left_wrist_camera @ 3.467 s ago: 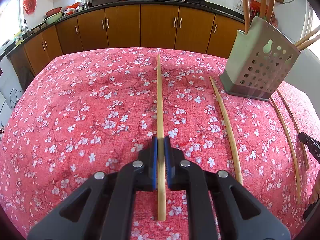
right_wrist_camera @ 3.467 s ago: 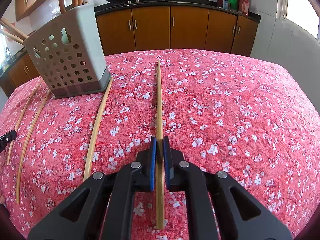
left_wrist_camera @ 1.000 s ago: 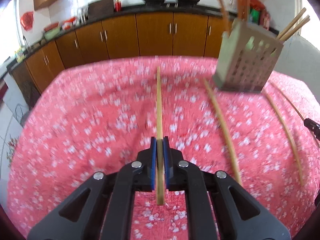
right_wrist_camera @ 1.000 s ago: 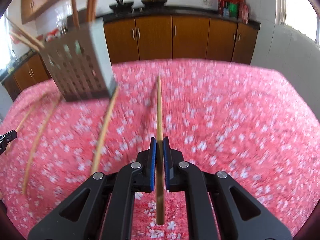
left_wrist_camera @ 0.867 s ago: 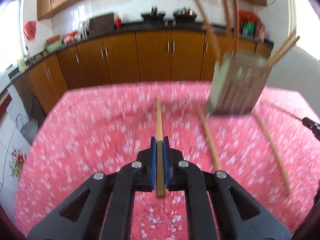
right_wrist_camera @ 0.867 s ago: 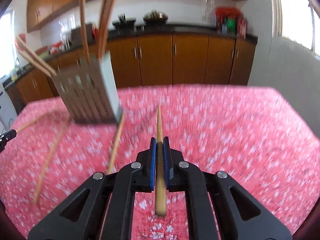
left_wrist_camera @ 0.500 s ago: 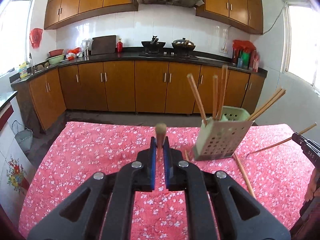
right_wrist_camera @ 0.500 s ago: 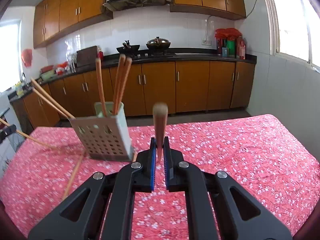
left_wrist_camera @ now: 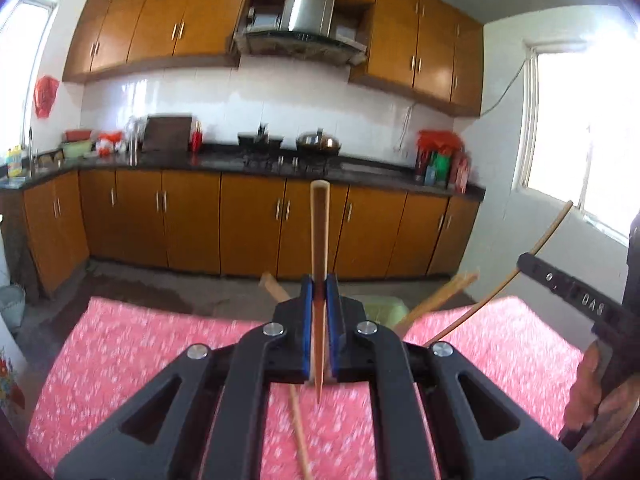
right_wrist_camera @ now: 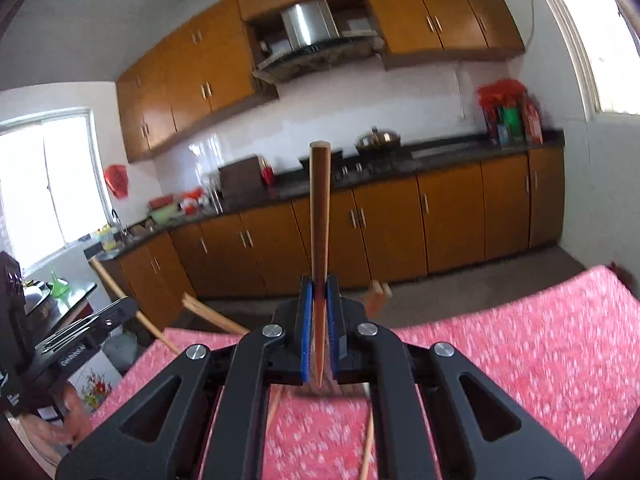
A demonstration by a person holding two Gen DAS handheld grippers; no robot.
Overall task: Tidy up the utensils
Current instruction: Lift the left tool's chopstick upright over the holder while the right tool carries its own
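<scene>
Above red tablecloth (left_wrist_camera: 120, 344), each tool (left (left_wrist_camera: 319, 292), right (right_wrist_camera: 319, 292)) pinching 1 chopstick, holder hidden.

Left gripper (left_wrist_camera: 319, 312) and right gripper (right_wrist_camera: 319, 312) clamped (raised).

On the black plastic body of the right gripper (left_wrist_camera: 576, 298), seen at the right edge of the left wrist view, the raised letters "DAS" can be read. Small signs before them are too blurred to read. No other text is legible.
</scene>
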